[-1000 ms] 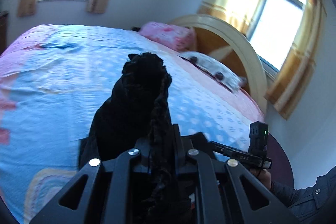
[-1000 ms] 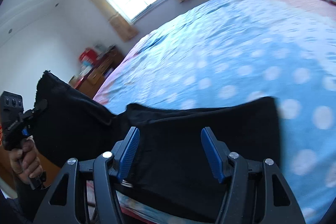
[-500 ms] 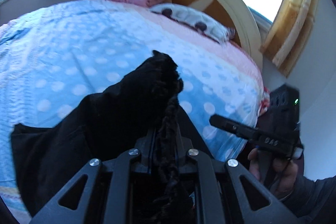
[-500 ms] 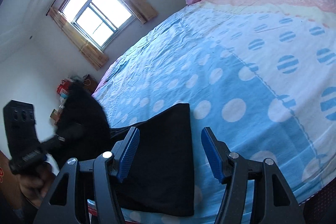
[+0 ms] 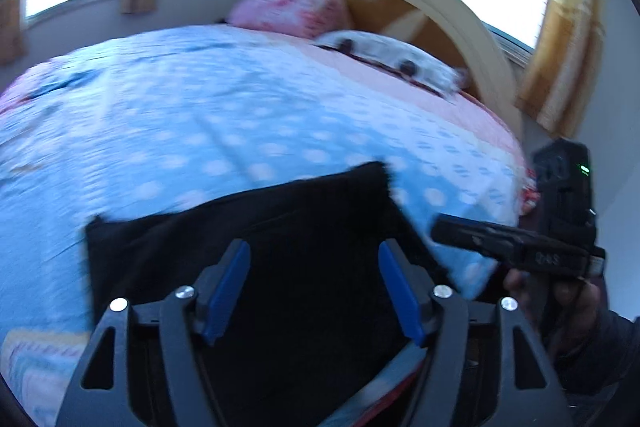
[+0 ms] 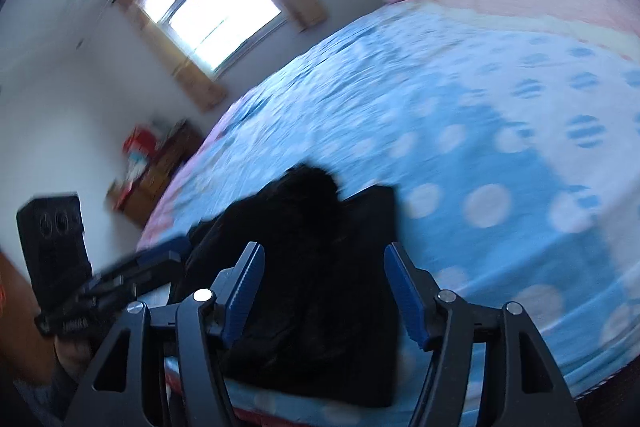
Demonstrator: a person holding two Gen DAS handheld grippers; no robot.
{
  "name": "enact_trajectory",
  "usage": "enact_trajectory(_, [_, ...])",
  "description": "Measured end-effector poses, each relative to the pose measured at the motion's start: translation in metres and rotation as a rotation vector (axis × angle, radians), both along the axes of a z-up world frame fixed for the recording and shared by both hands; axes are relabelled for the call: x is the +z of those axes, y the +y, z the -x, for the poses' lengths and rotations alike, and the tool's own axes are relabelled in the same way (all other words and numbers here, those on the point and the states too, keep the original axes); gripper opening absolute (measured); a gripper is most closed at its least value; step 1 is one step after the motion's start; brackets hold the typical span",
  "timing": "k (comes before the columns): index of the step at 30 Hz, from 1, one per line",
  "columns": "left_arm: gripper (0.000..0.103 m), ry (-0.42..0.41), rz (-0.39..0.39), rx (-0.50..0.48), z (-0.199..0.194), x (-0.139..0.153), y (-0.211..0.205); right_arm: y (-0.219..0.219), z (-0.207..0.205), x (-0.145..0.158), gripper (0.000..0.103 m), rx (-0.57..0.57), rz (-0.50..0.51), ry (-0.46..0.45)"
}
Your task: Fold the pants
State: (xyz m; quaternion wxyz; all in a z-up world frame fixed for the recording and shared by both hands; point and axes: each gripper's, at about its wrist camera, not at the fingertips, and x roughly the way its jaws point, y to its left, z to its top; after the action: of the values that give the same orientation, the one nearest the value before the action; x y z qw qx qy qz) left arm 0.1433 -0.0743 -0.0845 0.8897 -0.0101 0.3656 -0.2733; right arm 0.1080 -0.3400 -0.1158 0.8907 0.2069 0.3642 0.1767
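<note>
Left wrist view: the left gripper [image 5: 314,285] has just been opening, its blue fingers [image 5: 226,283] now spread with nothing pressed between them. The black pants [image 5: 248,227] lie below as a folded slab at the near edge of the bed [image 5: 200,115]. The right gripper [image 6: 324,291] hangs released over them too. The pants look soft, limp and fairly thick — they should sag unless lifted by two corners of one edge. One hump of loose cloth [image 6: 308,187] sits on top — likely fuzzy, matte fabric on a smooth dotted sheet.
</note>
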Motion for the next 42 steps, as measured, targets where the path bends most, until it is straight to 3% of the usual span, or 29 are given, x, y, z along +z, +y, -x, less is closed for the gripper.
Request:
enact_trajectory(4, [0.075, -0.009, -0.016, 0.122, 0.008, -0.018, 0.039, 0.031, 0.000, -0.002, 0.064, 0.054, 0.157, 0.021])
enact_trajectory(9, [0.075, -0.004, -0.077, 0.196, 0.017, -0.043, 0.060, 0.055, -0.008, -0.023, 0.064, 0.141, 0.245, 0.125])
enact_trajectory(11, [0.075, -0.021, -0.101, 0.211, 0.020, -0.047, 0.061, 0.059, -0.009, -0.027, 0.053, 0.153, 0.275, 0.130])
enact_trajectory(13, [0.075, -0.029, -0.093, 0.208, 0.023, -0.048, 0.063, 0.055, -0.008, -0.023, 0.021, 0.140, 0.252, 0.133])
enact_trajectory(14, [0.075, -0.034, -0.089, 0.207, 0.024, -0.048, 0.064, 0.051, -0.006, -0.018, 0.013, 0.133, 0.240, 0.121])
enact_trajectory(17, [0.078, -0.054, -0.092, 0.213, 0.026, -0.049, 0.064, 0.040, 0.008, 0.005, 0.012, 0.132, 0.223, 0.059])
enact_trajectory(19, [0.085, -0.048, -0.090, 0.207, 0.025, -0.054, 0.062, 0.034, 0.016, 0.012, 0.012, 0.119, 0.265, 0.050])
enact_trajectory(21, [0.085, -0.039, -0.100, 0.193, 0.023, -0.060, 0.059, 0.026, 0.012, -0.001, 0.012, 0.088, 0.290, 0.106])
enact_trajectory(24, [0.086, -0.021, -0.146, 0.199, 0.020, -0.074, 0.054, 0.016, 0.007, -0.032, 0.012, 0.075, 0.269, 0.189])
enact_trajectory(28, [0.092, -0.018, -0.149, 0.221, 0.018, -0.079, 0.058, 0.013, 0.008, -0.028, 0.013, 0.067, 0.246, 0.181])
enact_trajectory(31, [0.092, -0.033, -0.147, 0.229, 0.019, -0.073, 0.061, 0.009, 0.010, -0.018, 0.026, 0.065, 0.248, 0.195])
enact_trajectory(34, [0.092, -0.046, -0.155, 0.237, 0.020, -0.067, 0.063, 0.009, 0.013, 0.006, 0.046, -0.003, 0.362, 0.135])
enact_trajectory(36, [0.092, -0.054, -0.160, 0.246, 0.020, -0.065, 0.066, 0.012, 0.018, 0.030, 0.046, -0.023, 0.350, 0.055])
enact_trajectory(39, [0.094, -0.062, -0.183, 0.271, 0.018, -0.064, 0.070, 0.032, 0.014, 0.047, 0.054, 0.068, 0.232, -0.021])
enact_trajectory(40, [0.097, -0.056, -0.195, 0.283, 0.016, -0.065, 0.071, 0.045, 0.011, 0.047, 0.059, 0.117, 0.219, -0.038])
enact_trajectory(42, [0.098, -0.042, -0.217, 0.302, 0.013, -0.068, 0.073, 0.073, 0.001, 0.035, 0.060, 0.214, 0.237, -0.041])
